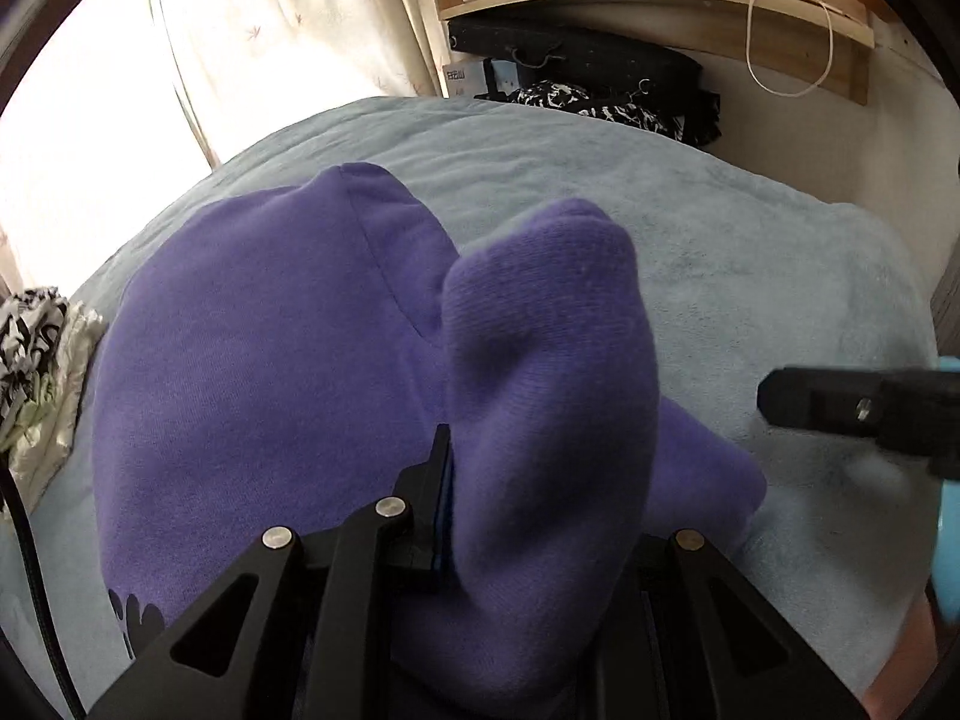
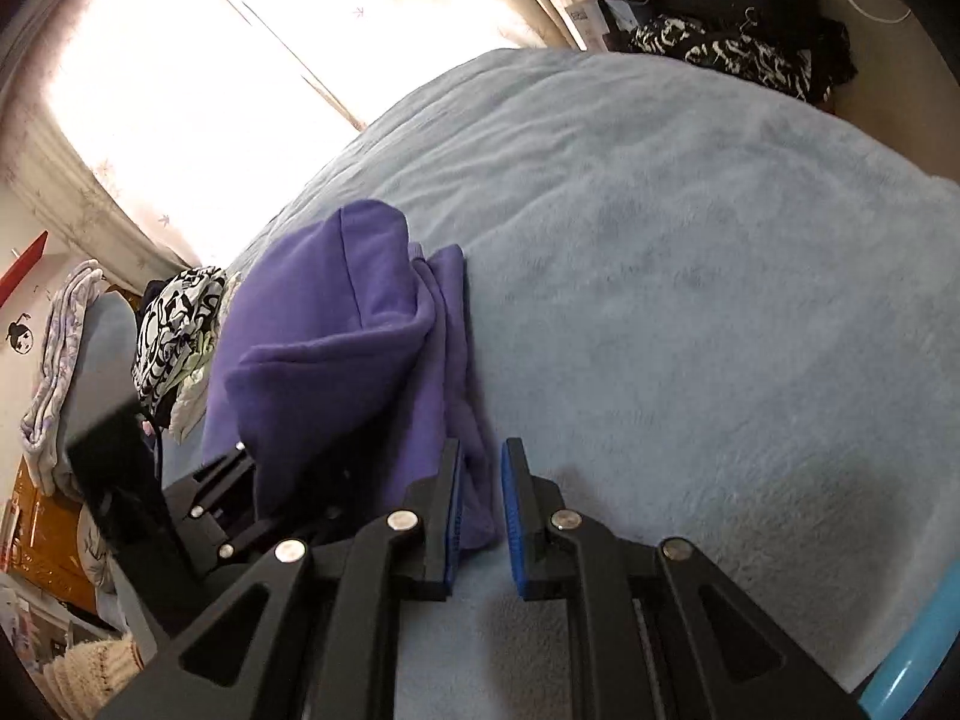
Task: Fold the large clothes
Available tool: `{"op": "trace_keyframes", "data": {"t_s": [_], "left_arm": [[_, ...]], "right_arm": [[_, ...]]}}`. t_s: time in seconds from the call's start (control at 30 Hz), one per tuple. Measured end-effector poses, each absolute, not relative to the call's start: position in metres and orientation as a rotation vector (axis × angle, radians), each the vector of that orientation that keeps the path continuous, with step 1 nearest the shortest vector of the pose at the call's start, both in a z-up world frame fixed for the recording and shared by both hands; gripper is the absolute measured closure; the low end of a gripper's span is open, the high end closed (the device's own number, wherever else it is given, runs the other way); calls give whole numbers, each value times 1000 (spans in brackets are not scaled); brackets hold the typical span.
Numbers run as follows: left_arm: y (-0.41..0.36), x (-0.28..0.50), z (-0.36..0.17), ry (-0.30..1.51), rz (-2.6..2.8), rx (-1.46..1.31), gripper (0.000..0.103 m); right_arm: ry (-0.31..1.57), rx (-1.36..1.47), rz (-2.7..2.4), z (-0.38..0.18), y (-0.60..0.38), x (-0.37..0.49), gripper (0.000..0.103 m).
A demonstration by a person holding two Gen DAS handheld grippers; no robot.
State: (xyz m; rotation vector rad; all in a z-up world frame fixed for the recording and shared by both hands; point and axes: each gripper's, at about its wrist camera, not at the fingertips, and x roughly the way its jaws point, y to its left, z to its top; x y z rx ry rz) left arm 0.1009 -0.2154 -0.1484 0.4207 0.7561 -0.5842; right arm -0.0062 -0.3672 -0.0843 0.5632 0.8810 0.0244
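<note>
A purple sweatshirt [image 1: 252, 372] lies partly folded on the light blue blanket [image 1: 750, 276] of a bed. My left gripper [image 1: 528, 480] is shut on a raised fold of the sweatshirt, which drapes over and hides its right finger. In the right wrist view the sweatshirt [image 2: 336, 324] lies bunched at left. My right gripper [image 2: 480, 456] is open, its jaws a narrow gap apart with nothing between them, beside the sweatshirt's right edge. It also shows as a black finger at the right of the left wrist view [image 1: 852, 408]. The left gripper shows at the lower left of the right wrist view [image 2: 222, 498].
Black-and-white patterned clothes [image 2: 180, 324] lie at the bed's left edge by the curtained window [image 2: 180, 90]. More dark patterned clothes [image 1: 600, 105] and a black case [image 1: 570, 57] sit at the far end under a wooden shelf [image 1: 660, 0].
</note>
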Motion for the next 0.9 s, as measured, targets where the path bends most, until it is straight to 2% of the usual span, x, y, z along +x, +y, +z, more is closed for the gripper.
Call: {"op": "trace_keyframes", "data": {"t_s": [0.17,0.27,0.33,0.37,0.4,0.43,0.73,0.77,0.87,0.9], "left_arm": [[-212,110,-142,769,-589,401,85],[-212,109,-137,767,-610,388,73],[-209,108,-132,775,-644,366,51],[-210,106,-129,779,-666,357,45],[-210,103,-126,782,-682,349,30],[-209,102,-124,784,-688,344,21],[-185,79,-92,815,-799,259,20],[-179,78,-87,815,-799,238,20],[-149,86,-68,808,-752,167,20],[-142,90,-65,808,-733,152,20]], "right_arm": [[882,575,42,-89,-367,-9,90],[884,574,50,-94,-375,-14,90],[885,576,50,-93,-377,-14,90],[886,576,50,-92,-378,-13,90],[886,579,49,-92,-379,-13,90],[886,580,48,-90,-379,-14,90],[881,588,59,-77,-376,-13,90],[883,584,64,-74,-375,-12,87],[888,574,90,-63,-373,-5,65],[883,566,99,-58,-373,-3,64]]}}
